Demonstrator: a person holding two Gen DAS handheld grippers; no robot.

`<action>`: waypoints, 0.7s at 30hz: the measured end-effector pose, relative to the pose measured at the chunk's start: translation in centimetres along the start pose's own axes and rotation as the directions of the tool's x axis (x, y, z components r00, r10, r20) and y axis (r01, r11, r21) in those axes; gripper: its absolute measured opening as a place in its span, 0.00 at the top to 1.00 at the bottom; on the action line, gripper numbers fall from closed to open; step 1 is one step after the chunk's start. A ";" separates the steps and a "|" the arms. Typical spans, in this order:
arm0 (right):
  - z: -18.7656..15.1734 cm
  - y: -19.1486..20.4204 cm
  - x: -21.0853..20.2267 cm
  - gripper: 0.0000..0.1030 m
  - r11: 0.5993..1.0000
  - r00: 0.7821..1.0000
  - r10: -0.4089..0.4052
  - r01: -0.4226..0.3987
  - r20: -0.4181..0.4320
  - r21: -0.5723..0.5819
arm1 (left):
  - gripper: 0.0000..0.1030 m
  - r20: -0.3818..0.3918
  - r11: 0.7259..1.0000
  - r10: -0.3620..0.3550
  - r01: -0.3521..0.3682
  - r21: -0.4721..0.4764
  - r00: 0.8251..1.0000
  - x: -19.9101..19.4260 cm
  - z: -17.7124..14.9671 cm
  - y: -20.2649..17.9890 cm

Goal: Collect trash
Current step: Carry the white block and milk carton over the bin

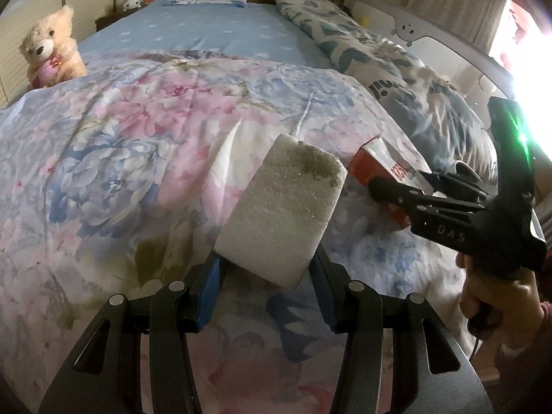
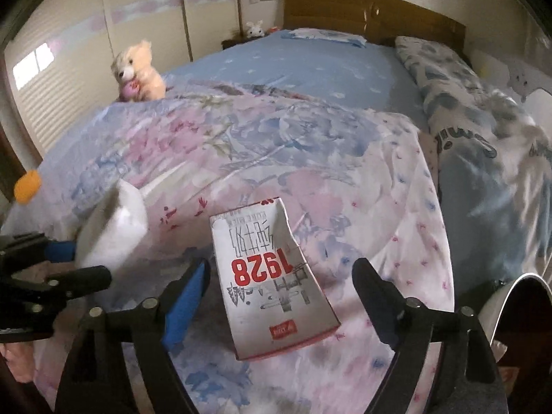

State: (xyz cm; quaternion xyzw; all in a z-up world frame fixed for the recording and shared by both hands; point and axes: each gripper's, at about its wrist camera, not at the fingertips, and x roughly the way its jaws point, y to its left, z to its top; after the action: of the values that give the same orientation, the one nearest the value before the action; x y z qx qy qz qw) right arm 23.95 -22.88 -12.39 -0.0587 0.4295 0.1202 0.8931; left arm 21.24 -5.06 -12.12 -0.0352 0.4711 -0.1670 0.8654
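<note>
Fingers (image 1: 324, 276) of the left gripper (image 1: 265, 272) clamp a white foam block (image 1: 279, 207). Right gripper (image 2: 279, 296) stands wide, pads clear of the red-and-white carton (image 2: 272, 276) between them, above the flowered quilt (image 1: 120, 138) near the bed's (image 1: 207, 31) foot edge.

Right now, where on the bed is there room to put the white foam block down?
Bare floral quilt lies left of the foam block, up to the teddy bear. The blue sheet beyond is bare too. It is crowded right: the milk carton and leaf-print blanket.
</note>
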 end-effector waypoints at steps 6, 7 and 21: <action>-1.2 -1.4 -1.5 0.48 0.989 0.999 0.041 -0.041 0.007 0.140 | 0.54 0.010 0.999 -0.006 0.006 0.031 1.000 -0.8 -0.3 -1.6; -1.5 -1.7 -2.2 0.48 0.986 0.999 0.041 -0.043 0.017 0.163 | 0.54 0.012 0.999 -0.009 0.008 0.041 1.000 -0.9 -0.4 -2.1; -7.2 -3.9 -9.1 0.48 0.909 0.992 0.055 -0.097 0.115 0.406 | 0.54 0.033 0.988 -0.019 0.013 0.155 0.999 -2.8 -2.1 -7.9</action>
State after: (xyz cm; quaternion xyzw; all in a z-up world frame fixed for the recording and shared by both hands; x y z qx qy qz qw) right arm 14.08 -29.68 -9.77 0.1532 0.4016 0.0648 0.9006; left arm 16.06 -11.41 -9.36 0.0257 0.4415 -0.2095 0.8721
